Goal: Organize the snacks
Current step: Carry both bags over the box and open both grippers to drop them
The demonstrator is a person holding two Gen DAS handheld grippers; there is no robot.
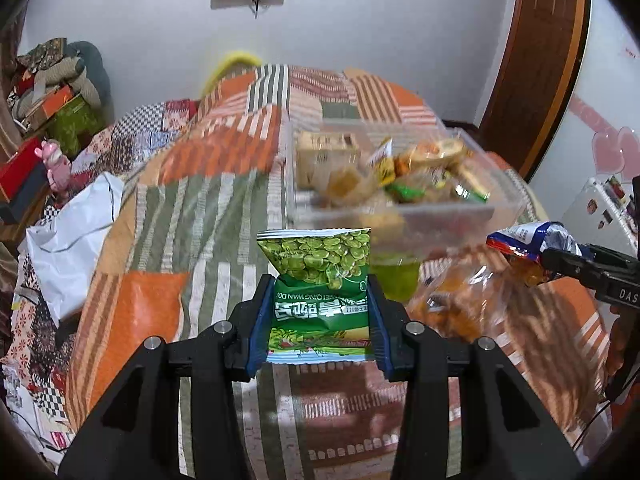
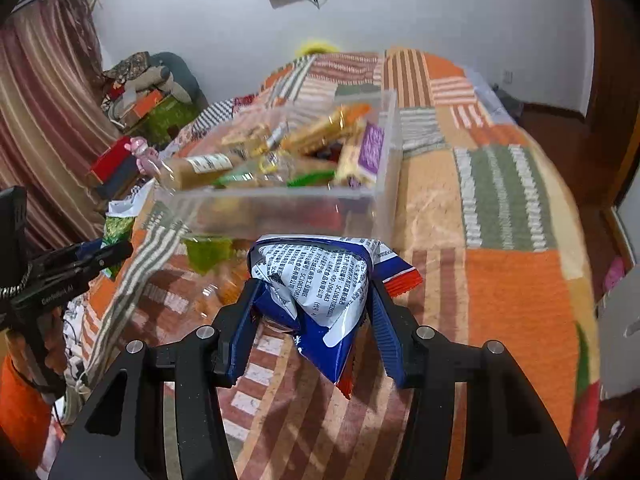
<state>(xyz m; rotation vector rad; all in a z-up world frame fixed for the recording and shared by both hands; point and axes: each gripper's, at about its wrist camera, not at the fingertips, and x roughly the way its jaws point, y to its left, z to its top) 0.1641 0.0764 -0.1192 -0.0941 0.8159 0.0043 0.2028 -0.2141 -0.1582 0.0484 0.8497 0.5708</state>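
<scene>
Left wrist view: left gripper [image 1: 320, 300] is clamped on a green pea snack packet [image 1: 320, 276], held up just in front of the clear snack bin [image 1: 400, 216] on the patchwork blanket [image 1: 200, 208]. Right of it, the right gripper [image 2: 310, 304] pinches a blue-and-white snack bag [image 2: 320, 280], also just short of the bin.
</scene>
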